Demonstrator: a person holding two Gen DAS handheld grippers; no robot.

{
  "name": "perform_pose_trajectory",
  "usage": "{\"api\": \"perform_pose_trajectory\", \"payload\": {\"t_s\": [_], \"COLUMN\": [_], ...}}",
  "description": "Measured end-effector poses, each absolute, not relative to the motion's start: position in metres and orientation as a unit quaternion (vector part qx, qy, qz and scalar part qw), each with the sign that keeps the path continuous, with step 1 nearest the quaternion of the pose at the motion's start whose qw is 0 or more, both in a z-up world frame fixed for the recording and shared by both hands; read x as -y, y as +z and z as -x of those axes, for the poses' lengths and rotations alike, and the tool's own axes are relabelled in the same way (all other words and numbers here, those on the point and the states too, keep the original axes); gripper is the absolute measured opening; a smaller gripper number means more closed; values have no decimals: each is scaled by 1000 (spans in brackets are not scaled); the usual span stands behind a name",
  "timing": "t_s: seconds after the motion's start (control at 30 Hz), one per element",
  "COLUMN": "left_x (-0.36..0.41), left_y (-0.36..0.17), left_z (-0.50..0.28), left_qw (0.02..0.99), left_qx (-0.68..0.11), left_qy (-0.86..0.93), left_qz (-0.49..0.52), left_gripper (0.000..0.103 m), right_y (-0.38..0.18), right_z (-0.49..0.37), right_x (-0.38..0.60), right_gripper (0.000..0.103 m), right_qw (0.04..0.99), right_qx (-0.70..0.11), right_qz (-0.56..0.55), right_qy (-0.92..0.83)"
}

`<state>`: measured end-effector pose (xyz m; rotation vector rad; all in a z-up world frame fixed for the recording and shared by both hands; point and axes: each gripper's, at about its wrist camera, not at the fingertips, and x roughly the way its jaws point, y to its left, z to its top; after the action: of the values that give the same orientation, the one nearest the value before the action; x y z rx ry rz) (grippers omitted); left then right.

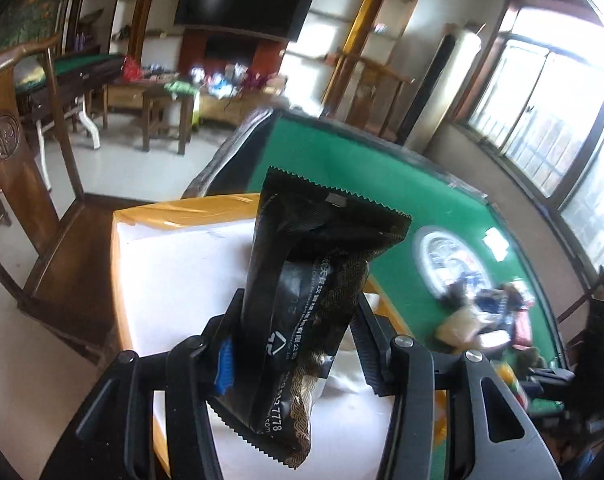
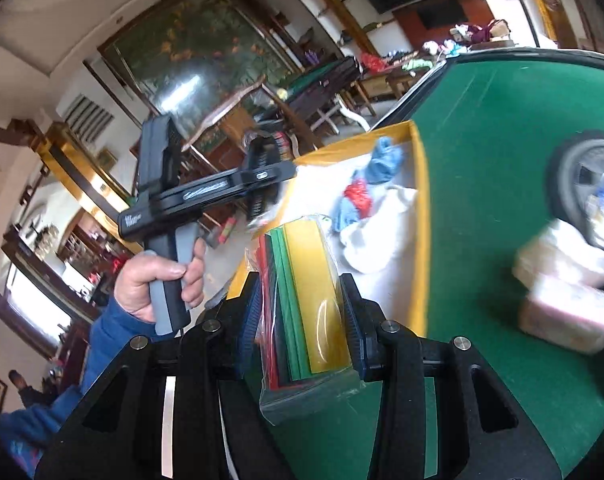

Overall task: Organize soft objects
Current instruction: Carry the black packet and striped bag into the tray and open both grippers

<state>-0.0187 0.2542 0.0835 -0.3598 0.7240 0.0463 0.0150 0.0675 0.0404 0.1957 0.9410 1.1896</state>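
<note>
My left gripper (image 1: 298,312) is shut on a black soft packet (image 1: 322,264) with a gold pattern and holds it upright above a white-lined box (image 1: 182,210) with yellow-taped edges. My right gripper (image 2: 300,284) is shut on a clear bag of red, green and yellow sheets (image 2: 306,300), near the front edge of the same box (image 2: 421,200). Inside that box lie a blue cloth (image 2: 386,162), a red piece (image 2: 358,196) and a white cloth (image 2: 382,240). In the right wrist view a hand (image 2: 150,280) carries the left gripper (image 2: 262,178) over the box's left side.
The box stands on a green felt table (image 2: 482,128) with a round silver centre (image 1: 450,268). A blurred pile of soft packets (image 1: 482,320) lies beyond it; pale packets (image 2: 566,292) show at right. A wooden chair (image 1: 18,168) stands left of the table.
</note>
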Motion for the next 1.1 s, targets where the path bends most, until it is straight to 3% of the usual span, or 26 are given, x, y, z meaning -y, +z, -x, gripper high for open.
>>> {"api": "perform_pose_trajectory", "payload": {"t_s": [0.27, 0.6, 0.8, 0.93, 1.0, 1.1], "left_x": [-303, -309, -317, -321, -320, -317], "left_y": [51, 31, 38, 37, 38, 42], "left_z": [-23, -33, -33, -33, -31, -27], "left_qw": [882, 868, 870, 866, 866, 870], "left_qx": [-411, -433, -423, -427, -430, -422], "left_qy": [65, 95, 96, 95, 95, 90], "left_qz": [220, 225, 236, 242, 238, 239], "left_gripper": [49, 50, 66, 70, 70, 70], "right_y": [15, 7, 8, 11, 11, 15], "right_z": [-22, -16, -15, -15, -15, -18], "right_x": [-153, -170, -176, -169, -165, -155], "right_gripper": [38, 39, 41, 47, 58, 59], "right_qw": [730, 731, 744, 741, 741, 737], "right_qx": [-471, -490, -475, -471, -468, -463], "right_qz": [-4, 41, 68, 49, 47, 20], "right_qy": [495, 473, 466, 476, 480, 492]}}
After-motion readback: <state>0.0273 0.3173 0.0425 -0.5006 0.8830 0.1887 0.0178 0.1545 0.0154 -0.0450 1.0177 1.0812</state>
